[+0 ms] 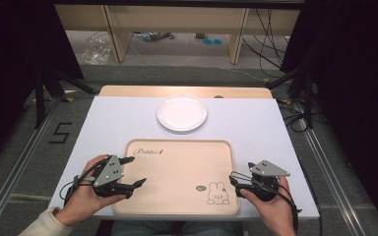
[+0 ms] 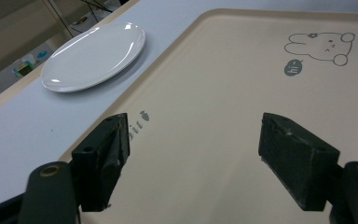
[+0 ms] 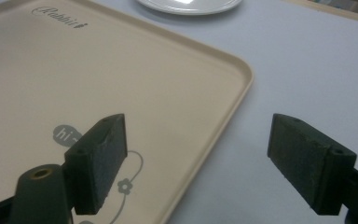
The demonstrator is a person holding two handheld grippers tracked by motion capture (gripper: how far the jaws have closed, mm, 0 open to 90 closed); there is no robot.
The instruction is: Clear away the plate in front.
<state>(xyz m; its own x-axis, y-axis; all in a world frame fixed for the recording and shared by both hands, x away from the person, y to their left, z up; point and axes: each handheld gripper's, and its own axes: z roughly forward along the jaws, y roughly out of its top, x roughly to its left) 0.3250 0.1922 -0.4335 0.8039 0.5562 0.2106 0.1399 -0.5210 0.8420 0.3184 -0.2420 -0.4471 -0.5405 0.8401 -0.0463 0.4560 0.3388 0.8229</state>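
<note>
A: Left hand-held gripper: jaws wide apart, nothing between them, above the left part of the flat beige plastic tray with a rabbit drawing. Both pads over the tray floor in the left gripper view, close to the left rim.

B: Right hand-held gripper: also spread open and empty. At the right rim of the tray, one pad over the tray, the other over the pale blue counter beside it.

A: Tray position: flat on the counter, near the person's edge. Round white ceramic plate just behind it, apart from the tray, empty.

B: Possible trouble from here: rim low and thin, so probably a weak hold. Pads closing too high, and then a slip off the smooth plastic.

A: Also an uneven lift. Left gripper well inside the rim, right one across it; one side up first, and a tilted or twisted tray.

B: Or a push forward instead of a grip, and a knock against the plate.
</note>
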